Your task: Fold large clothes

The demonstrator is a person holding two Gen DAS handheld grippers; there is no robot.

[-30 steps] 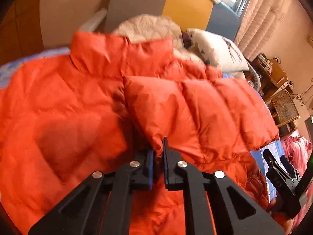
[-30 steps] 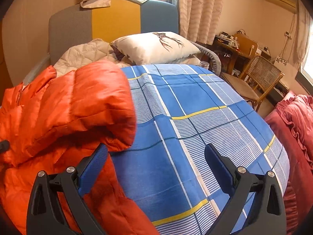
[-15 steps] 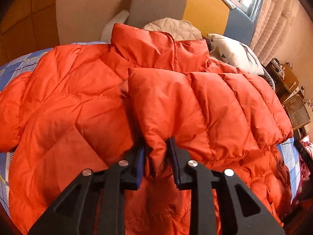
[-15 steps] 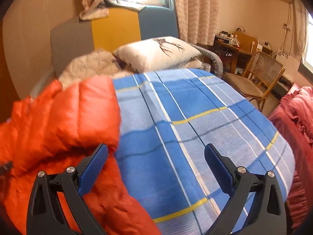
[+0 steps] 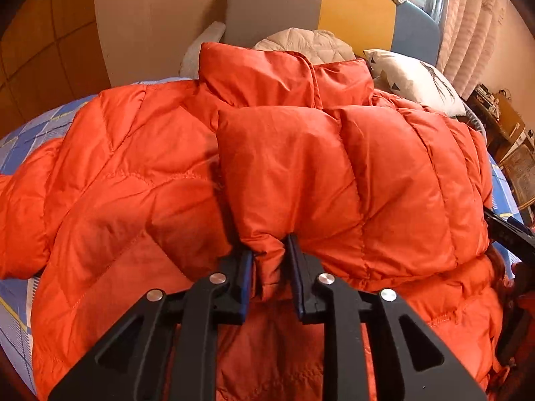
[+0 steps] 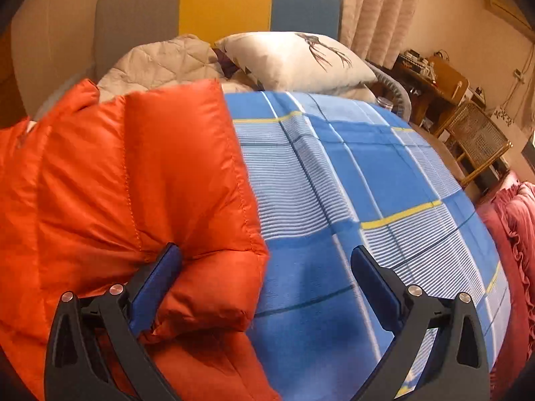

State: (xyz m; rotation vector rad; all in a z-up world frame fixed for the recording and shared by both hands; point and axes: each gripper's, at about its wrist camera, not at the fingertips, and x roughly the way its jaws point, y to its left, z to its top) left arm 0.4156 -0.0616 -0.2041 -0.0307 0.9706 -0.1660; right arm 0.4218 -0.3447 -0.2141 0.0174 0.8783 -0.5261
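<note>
An orange puffer jacket lies spread on the bed, collar toward the headboard. One sleeve is folded across its front. My left gripper is shut on the cuff end of that sleeve. In the right wrist view the jacket fills the left half. My right gripper is open at the jacket's right edge, with the folded fabric bulging between its jaws and its left pad touching the fabric. The right gripper also shows at the right edge of the left wrist view.
The bed has a blue checked sheet. A white pillow and a beige quilt lie at the headboard. A wicker chair and a desk stand to the right. Red bedding lies at the right edge.
My left gripper carried the sleeve cuff leftward across the jacket and lowered it. My right gripper moved left and down onto the jacket's right edge, still open.
</note>
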